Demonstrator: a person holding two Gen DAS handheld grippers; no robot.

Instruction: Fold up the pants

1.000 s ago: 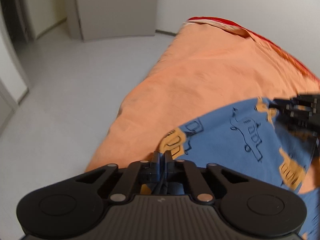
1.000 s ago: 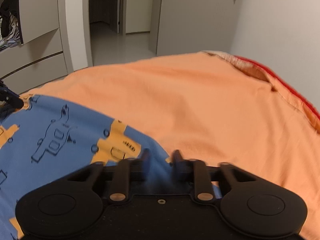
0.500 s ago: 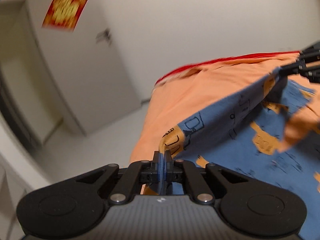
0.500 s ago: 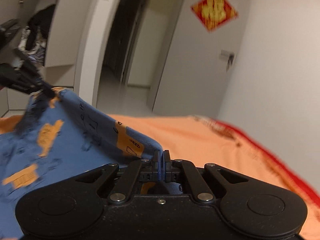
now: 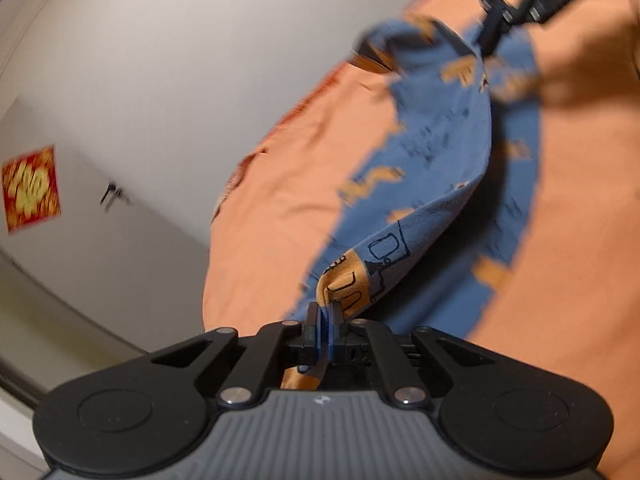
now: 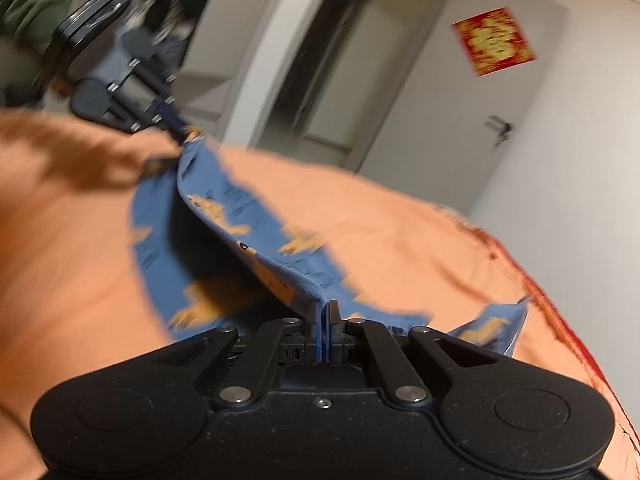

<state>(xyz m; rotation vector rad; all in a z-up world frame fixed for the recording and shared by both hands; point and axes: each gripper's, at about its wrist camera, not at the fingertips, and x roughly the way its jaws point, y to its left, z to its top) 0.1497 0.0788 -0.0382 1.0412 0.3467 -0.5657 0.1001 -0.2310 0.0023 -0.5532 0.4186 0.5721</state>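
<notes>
Here both tools — left tool (image 5: 325,312), right tool (image 6: 322,311) — pinch the soft blue printed pants (image 5: 440,152) above the orange bedsheet (image 5: 272,208).

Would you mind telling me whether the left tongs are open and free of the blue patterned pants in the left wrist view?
No, the left tongs are shut on an edge of the blue patterned pants, lifted above the orange bedspread.

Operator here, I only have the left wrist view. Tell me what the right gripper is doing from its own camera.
Observer: The right gripper is shut on a blue edge of the pants.
Operator: Report what's beside it.
Observer: A loose flap of the pants lies just right of it on the orange bed cover.
Operator: Say what's behind the bed.
Observer: An open doorway, left of the door with the red sign.
</notes>
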